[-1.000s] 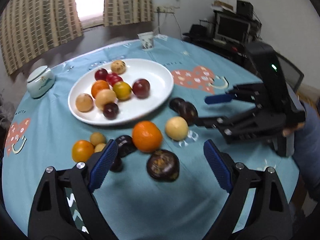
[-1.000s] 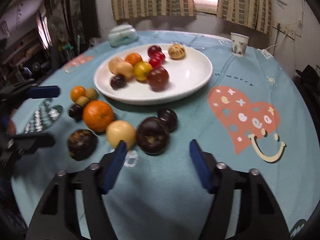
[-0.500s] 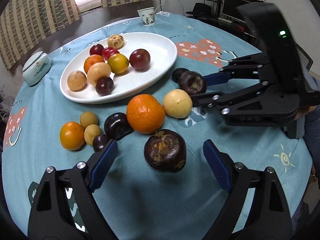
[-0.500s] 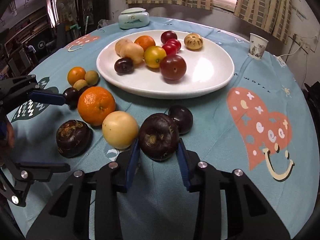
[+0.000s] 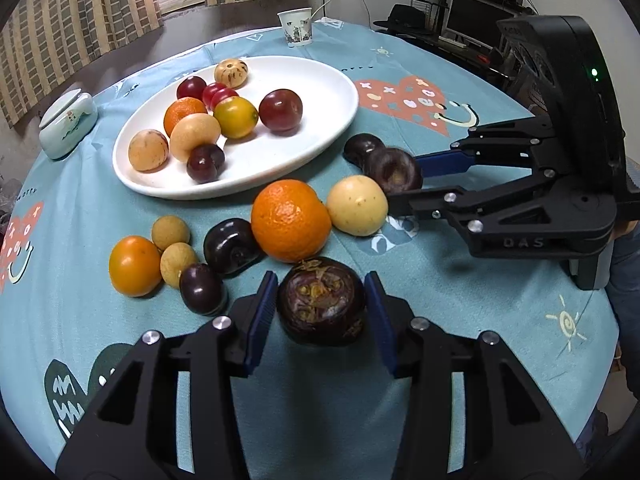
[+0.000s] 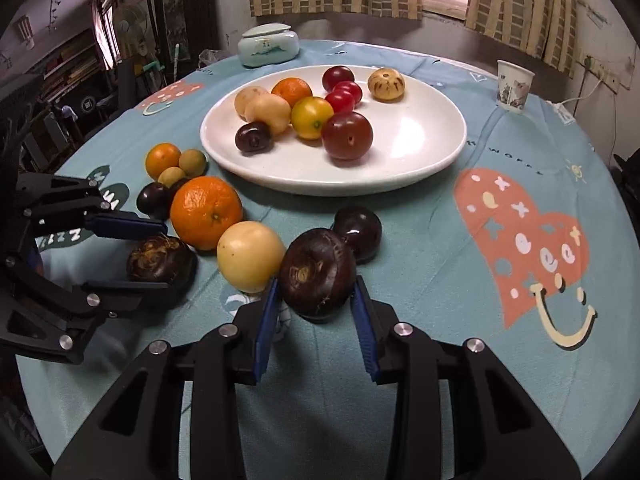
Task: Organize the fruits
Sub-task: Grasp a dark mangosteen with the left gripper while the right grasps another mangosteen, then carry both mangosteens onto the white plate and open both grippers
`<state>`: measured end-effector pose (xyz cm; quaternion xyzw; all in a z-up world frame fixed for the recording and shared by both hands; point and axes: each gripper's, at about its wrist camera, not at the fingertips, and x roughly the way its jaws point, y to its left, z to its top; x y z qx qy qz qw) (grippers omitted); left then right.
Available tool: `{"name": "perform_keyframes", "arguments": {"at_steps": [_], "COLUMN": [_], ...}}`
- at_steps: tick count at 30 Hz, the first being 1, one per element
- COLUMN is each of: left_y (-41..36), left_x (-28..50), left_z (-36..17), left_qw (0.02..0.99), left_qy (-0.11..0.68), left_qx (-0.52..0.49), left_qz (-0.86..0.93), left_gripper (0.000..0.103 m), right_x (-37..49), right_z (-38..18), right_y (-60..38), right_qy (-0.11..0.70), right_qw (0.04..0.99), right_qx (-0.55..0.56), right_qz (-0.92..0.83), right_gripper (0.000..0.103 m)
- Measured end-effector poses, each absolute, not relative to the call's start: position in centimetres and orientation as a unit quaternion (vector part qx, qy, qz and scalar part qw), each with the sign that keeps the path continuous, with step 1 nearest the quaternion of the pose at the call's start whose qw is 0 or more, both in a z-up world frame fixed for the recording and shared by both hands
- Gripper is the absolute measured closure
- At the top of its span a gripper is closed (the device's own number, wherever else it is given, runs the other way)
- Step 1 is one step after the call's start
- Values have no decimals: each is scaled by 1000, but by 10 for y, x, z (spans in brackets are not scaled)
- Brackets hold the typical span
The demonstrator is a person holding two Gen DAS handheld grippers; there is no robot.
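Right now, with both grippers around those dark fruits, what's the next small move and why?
Probably finish the left gripper squeeze: its jaws are closing around the dark fruit on the tablecloth. The right gripper already pinches its own dark fruit. Then lift both toward the white plate.

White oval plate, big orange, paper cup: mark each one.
White oval plate (image 5: 320, 128), left wrist view, bare inner surface.
Big orange (image 5: 291, 220), left wrist view, peel centre.
Paper cup (image 6: 514, 86), right wrist view, printed side.

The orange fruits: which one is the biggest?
The big orange on the tablecloth, right beside the pale yellow fruit. It is plainly larger than the small orange one by the two little tan fruits and the one on the plate.
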<state>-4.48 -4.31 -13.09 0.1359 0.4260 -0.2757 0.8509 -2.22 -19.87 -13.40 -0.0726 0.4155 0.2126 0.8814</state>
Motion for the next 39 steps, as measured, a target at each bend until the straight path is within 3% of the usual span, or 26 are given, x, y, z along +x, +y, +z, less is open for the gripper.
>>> {"name": "perform_keyframes", "arguments": {"at_steps": [2, 3, 4, 8, 15, 17, 20, 39], "left_y": [-42, -42, -42, -43, -43, -43, -42, -37], "left_x": [-44, -43, -43, -43, -42, -42, -43, -46], "left_z": [-131, -131, -131, -132, -133, -133, -132, -119], "left_qw": [852, 852, 852, 853, 853, 853, 854, 864], "left_qy": [427, 427, 426, 427, 429, 428, 424, 406], "left_qx": [134, 134, 135, 138, 138, 138, 134, 116], "left_qz": [-272, -272, -271, -267, -264, -264, -270, -273], "left_gripper": [54, 54, 54, 51, 49, 49, 57, 58], "right_x": [-23, -24, -24, -26, -15, -17, -19, -26], "right_z": [-134, -134, -133, -126, -136, -134, -133, -120], "right_y": [-200, -201, -202, -206, -197, -194, -191, -204], "right_qy": [418, 415, 411, 379, 405, 394, 386, 378], "right_qw": [880, 884, 887, 903, 895, 898, 900, 901], "right_qx": [-70, -72, -70, -70, -89, -92, -105, -61], "right_qz": [213, 203, 199, 189, 165, 173, 173, 204], "right_gripper": [54, 44, 43, 43, 44, 63, 63, 63]}}
